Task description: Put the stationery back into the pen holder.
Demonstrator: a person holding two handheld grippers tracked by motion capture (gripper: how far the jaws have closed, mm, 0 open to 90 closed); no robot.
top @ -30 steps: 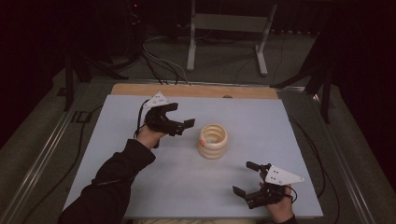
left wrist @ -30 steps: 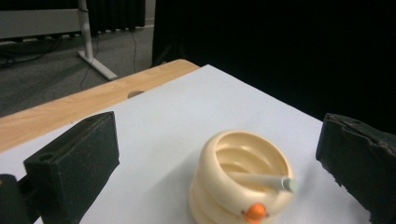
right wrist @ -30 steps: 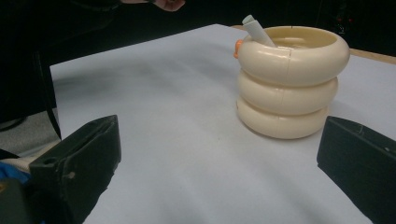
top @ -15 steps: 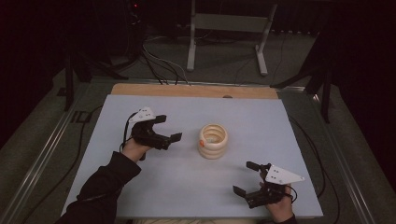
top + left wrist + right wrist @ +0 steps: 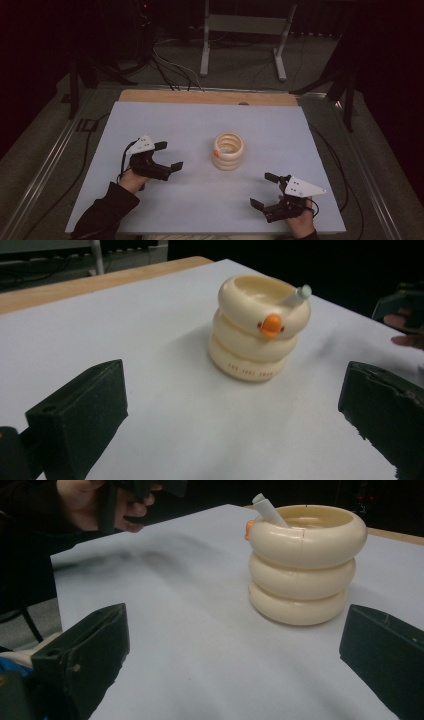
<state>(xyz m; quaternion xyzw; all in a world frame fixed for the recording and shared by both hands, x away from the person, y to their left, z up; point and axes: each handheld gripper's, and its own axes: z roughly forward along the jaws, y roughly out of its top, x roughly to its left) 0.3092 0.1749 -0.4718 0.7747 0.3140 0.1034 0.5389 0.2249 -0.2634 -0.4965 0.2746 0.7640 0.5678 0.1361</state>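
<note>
A cream holder (image 5: 228, 151) made of three stacked rings stands in the middle of the pale blue mat (image 5: 190, 125). It has an orange beak-like knob (image 5: 271, 325) on its side, and a white pen (image 5: 269, 509) leans inside it. My left gripper (image 5: 168, 156) is open, left of the holder and well apart from it, with nothing between its jaws. My right gripper (image 5: 265, 190) is open near the mat's front edge, right of and nearer than the holder (image 5: 301, 562), also holding nothing.
A wooden strip (image 5: 210, 96) borders the mat's far edge. Metal rails (image 5: 45, 165) run along both sides of the table. Cables (image 5: 170, 70) and a stand's legs (image 5: 240, 40) lie on the floor behind. The mat is bare around the holder.
My left gripper has pulled back from beside the holder, moving left and toward the front edge. The right gripper has stayed in place.
</note>
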